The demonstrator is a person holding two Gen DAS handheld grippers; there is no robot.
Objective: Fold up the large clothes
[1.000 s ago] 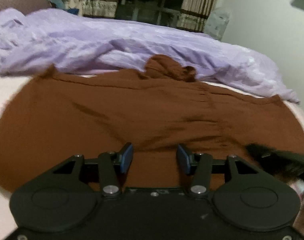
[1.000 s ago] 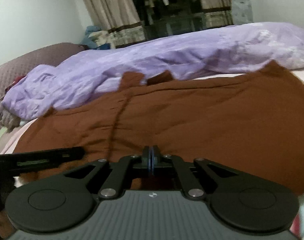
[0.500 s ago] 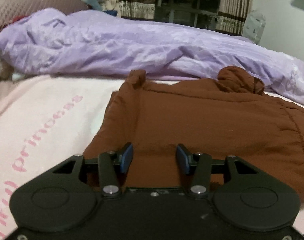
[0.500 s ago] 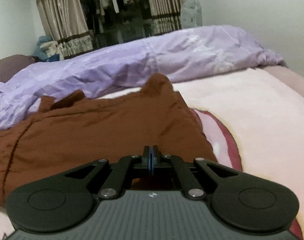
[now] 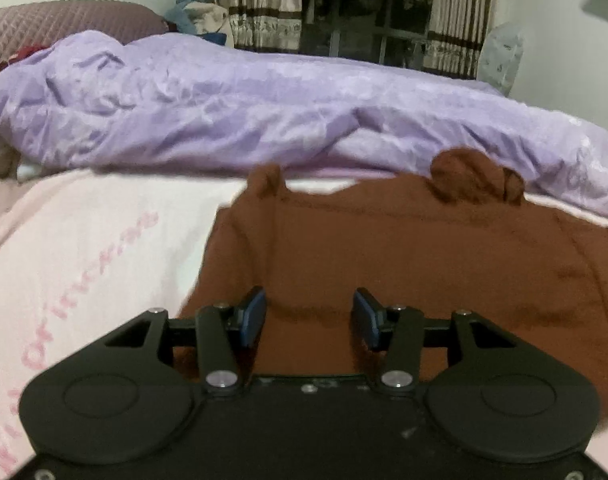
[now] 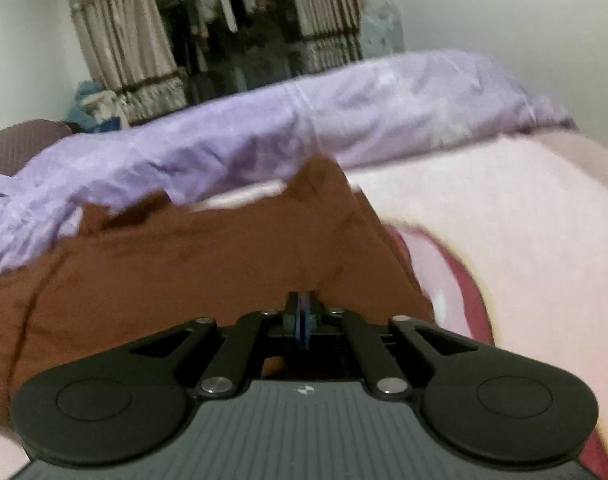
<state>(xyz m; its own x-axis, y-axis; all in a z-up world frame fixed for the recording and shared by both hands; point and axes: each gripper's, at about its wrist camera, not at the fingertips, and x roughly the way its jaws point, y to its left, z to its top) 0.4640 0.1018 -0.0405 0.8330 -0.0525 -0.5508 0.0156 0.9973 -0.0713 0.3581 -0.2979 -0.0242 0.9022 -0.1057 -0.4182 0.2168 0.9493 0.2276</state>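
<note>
A large brown garment (image 5: 403, 248) lies spread flat on the bed, its far edge bunched against a purple duvet. My left gripper (image 5: 309, 312) hovers over the garment's near left corner. It is open, its blue pads well apart with only flat cloth seen between them. In the right wrist view the same brown garment (image 6: 184, 272) ends just right of my right gripper (image 6: 302, 312). Its jaws are just starting to open, the pads still almost touching at the near hem. A crease runs up to them. I cannot tell whether cloth is pinched.
A crumpled purple duvet (image 5: 224, 120) runs along the far side of the bed. Pink sheet with lettering (image 5: 84, 248) lies left of the garment, and pale pink sheet (image 6: 503, 220) lies right of it. A quilted brown headboard (image 5: 64, 20) and curtains (image 5: 256, 0) stand behind.
The left gripper has slid left to the garment's left edge and the right gripper right to its right edge. The other gripper has left each view. The left jaws stay equally apart.
</note>
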